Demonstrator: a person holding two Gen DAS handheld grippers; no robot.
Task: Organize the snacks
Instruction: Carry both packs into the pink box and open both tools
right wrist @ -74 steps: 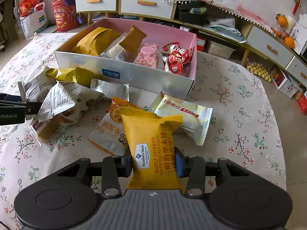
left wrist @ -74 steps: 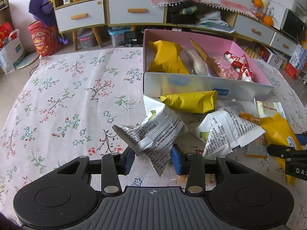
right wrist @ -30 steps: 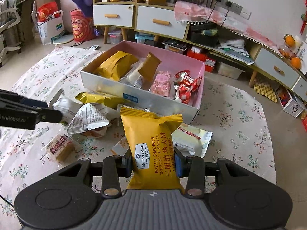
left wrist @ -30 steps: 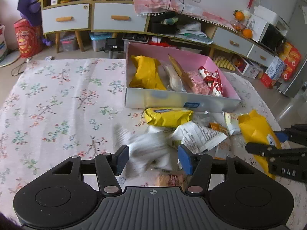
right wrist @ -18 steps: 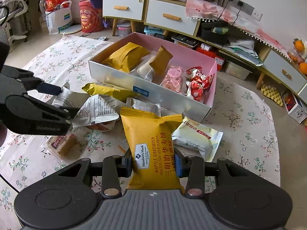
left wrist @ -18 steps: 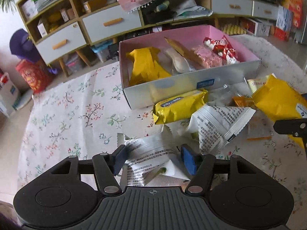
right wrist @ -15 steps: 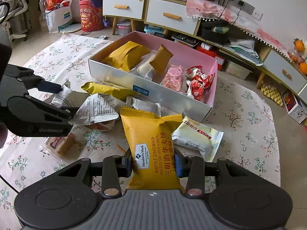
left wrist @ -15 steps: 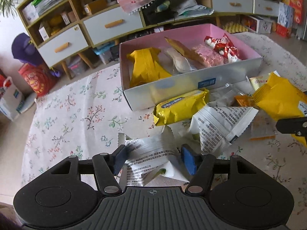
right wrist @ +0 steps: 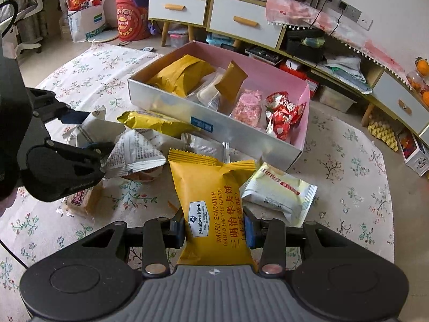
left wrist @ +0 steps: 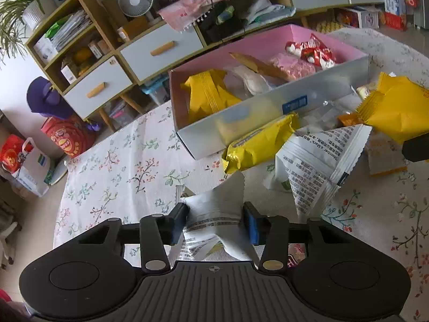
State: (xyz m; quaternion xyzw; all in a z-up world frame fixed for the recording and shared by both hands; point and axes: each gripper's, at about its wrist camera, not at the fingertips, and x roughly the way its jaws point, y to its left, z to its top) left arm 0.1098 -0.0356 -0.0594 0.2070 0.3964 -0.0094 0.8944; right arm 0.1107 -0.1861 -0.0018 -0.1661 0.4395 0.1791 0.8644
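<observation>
My left gripper (left wrist: 215, 221) is shut on a white printed snack packet (left wrist: 214, 214) and holds it above the floral tablecloth; it also shows at the left of the right wrist view (right wrist: 88, 131). My right gripper (right wrist: 214, 226) is shut on a yellow Member's Mark waffle sandwich packet (right wrist: 211, 201), seen in the left wrist view (left wrist: 394, 110) too. The pink box with silver walls (left wrist: 268, 107) (right wrist: 241, 131) holds a yellow packet (left wrist: 206, 94), clear-wrapped snacks, a pink packet and red candies (right wrist: 281, 112).
On the cloth before the box lie a yellow packet (left wrist: 260, 142), a second white printed packet (left wrist: 319, 161), a pale yellow-white packet (right wrist: 278, 190), a clear wrapper (right wrist: 206, 145) and a small brown cake (right wrist: 83, 198). Drawers and shelves stand behind the table.
My left gripper has lifted the white packet off the cloth and tilted upward toward the box. My right gripper holds the yellow packet steady, slightly closer to the box.
</observation>
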